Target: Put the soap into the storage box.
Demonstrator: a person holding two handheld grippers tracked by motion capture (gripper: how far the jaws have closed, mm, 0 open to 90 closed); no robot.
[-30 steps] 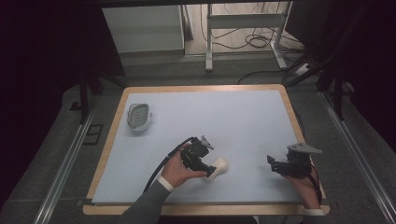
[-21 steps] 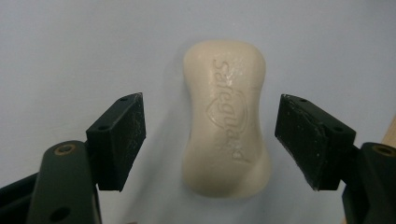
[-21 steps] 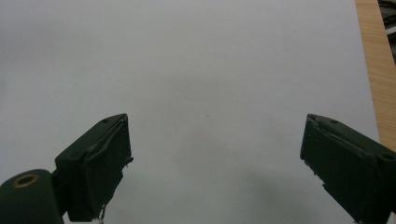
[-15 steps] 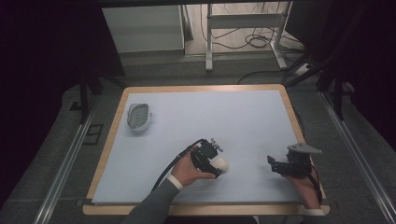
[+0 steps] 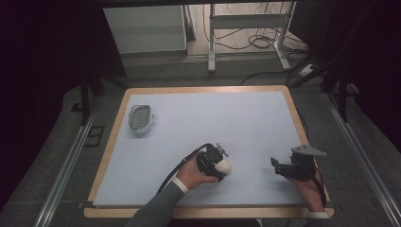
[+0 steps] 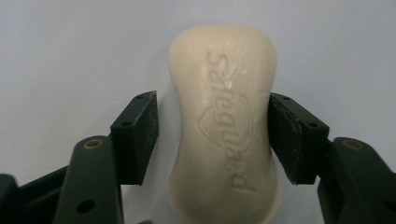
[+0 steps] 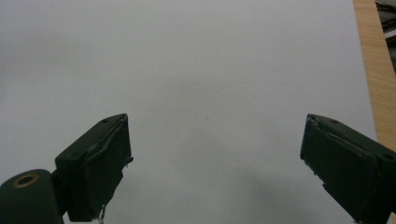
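Near the front middle of the table, between the fingers of the left gripper: a cream soap bar. Lies flat on the surface, embossed lettering up, long axis running along the fingers. Fingers open around its waist, one pad at or against one side, a sliver of table showing between the other pad and the soap. Near end of the bar cut off at the bottom of the left gripper view. From the high view, mostly hidden under the gripper and the hand, a pale rounded end peeking out on the right.

To the right, well apart from the soap, the right gripper, held low near the table's front right corner. Fingers spread wide, nothing between them but bare surface.

Far off at the back left, a small oval soap dish, grey-white and ribbed inside, detail too small to make out.

Pale blue-grey mat over the top, wooden border around it. Beyond the table, grey floor, metal rails along both sides, a white frame's legs and loose cables at the back. Rest of the room dark, hard to read.
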